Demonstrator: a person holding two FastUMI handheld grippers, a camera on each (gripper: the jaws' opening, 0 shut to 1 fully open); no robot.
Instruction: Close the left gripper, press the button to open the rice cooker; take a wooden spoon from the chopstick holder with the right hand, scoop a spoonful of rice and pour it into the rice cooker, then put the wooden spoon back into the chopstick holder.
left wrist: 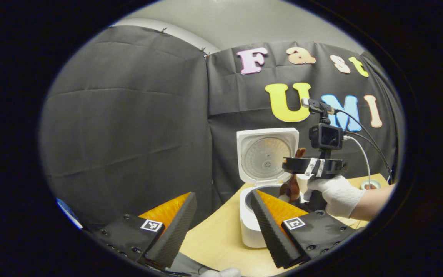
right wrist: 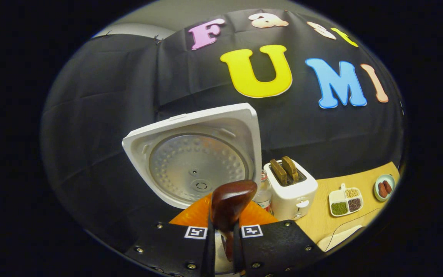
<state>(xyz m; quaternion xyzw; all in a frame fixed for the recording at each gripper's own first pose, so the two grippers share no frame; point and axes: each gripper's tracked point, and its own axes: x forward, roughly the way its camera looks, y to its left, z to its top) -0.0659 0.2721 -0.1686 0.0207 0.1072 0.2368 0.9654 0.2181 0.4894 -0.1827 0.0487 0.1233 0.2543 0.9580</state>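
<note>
One white rice cooker (left wrist: 253, 227) stands lid-up on the wooden bench (left wrist: 217, 242), one dark wooden spoon (right wrist: 229, 207) over it.
The right gripper (right wrist: 223, 246) fingers clamp the spoon; the left gripper (left wrist: 221, 227) fingers gape apart. One white toaster (right wrist: 292, 190) holds two brown slices.

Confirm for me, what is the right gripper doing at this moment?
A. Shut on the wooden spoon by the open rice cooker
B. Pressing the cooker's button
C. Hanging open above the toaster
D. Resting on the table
A: in the right gripper view the right gripper is clamped on the wooden spoon, with the rice cooker lid raised just behind it.
</note>
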